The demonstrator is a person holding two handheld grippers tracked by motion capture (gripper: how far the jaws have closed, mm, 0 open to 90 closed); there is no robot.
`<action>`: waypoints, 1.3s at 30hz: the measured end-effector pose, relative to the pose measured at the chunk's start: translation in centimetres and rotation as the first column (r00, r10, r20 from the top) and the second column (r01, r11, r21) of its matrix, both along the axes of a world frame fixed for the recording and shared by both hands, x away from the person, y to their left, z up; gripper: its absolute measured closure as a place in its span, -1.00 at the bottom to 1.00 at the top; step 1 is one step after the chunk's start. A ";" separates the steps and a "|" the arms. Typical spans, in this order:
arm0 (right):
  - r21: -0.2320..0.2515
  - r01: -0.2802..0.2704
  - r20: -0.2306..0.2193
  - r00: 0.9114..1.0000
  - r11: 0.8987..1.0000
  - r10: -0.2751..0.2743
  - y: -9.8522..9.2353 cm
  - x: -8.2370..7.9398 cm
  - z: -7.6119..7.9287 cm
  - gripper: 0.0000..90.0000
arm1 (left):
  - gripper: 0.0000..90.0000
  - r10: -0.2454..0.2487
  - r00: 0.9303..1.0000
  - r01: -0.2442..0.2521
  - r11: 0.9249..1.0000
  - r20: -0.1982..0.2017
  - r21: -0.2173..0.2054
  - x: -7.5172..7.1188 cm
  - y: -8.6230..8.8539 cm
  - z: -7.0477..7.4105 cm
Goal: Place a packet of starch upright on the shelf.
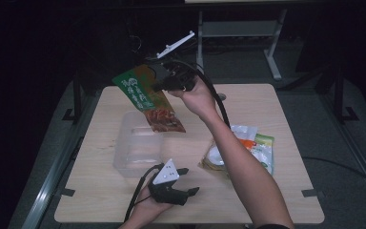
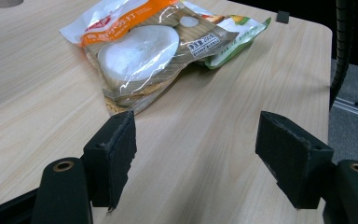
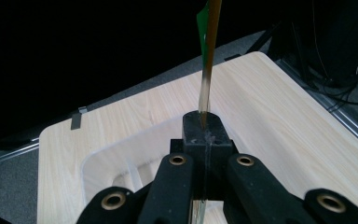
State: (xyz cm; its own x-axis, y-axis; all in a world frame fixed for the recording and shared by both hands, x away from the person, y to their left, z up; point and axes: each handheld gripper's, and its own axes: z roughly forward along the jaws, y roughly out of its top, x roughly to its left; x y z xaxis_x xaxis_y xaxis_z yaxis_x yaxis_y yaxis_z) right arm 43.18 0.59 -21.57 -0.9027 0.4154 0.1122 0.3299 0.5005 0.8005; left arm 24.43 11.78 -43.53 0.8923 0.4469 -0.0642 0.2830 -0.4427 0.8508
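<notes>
Right now the right gripper (image 1: pixel 164 78) is up in the air over the far side of the table (image 1: pixel 286 100), jaws pressed together on the edge of a snack packet (image 1: pixel 148 98). Packet is flat and thin, green at the top with pale print, lower part clear-ish showing reddish-orange contents; it hangs tilted, bottom corner pointing down toward the clear plastic tub (image 1: pixel 136 148) beneath it. Not touching the tub. In the right gripper view the packet (image 3: pixel 208 56) is seen edge-on, a narrow strip rising from between the closed pads, green at the top.

Left gripper (image 1: pixel 187 183) sits low near the table's near edge, jaws wide apart, nothing between them. Two more bags lie just ahead of it: an orange-and-clear bag (image 2: pixel 144 46) with a white round item inside, overlapping a green-edged bag (image 2: pixel 242 35).
</notes>
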 end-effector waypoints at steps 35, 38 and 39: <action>-0.008 -0.088 -0.008 0.996 0.996 0.088 4.6 -1.3 -0.9 1.00 | -0.37 -0.002 1.000 0.002 1.000 0.015 -0.005 -0.2 0.1 0.0; -0.009 -0.095 -0.015 0.995 0.995 0.094 5.0 -1.3 -1.2 1.00 | -0.37 -0.003 1.000 0.003 1.000 0.016 -0.004 -0.2 0.1 0.0; -0.008 -0.101 -0.022 0.995 0.995 0.100 5.5 -1.3 -1.5 1.00 | -0.37 -0.007 1.000 0.007 1.000 0.016 0.004 -0.2 0.1 0.0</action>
State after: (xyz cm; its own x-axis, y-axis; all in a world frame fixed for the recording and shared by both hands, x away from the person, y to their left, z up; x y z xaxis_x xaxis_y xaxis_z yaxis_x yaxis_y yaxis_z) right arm 41.86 6.04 -23.09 -0.9373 0.3238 0.1288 0.2946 0.5387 0.7893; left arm 24.22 11.88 -43.52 0.8961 0.4413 -0.0485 0.2665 -0.4475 0.8536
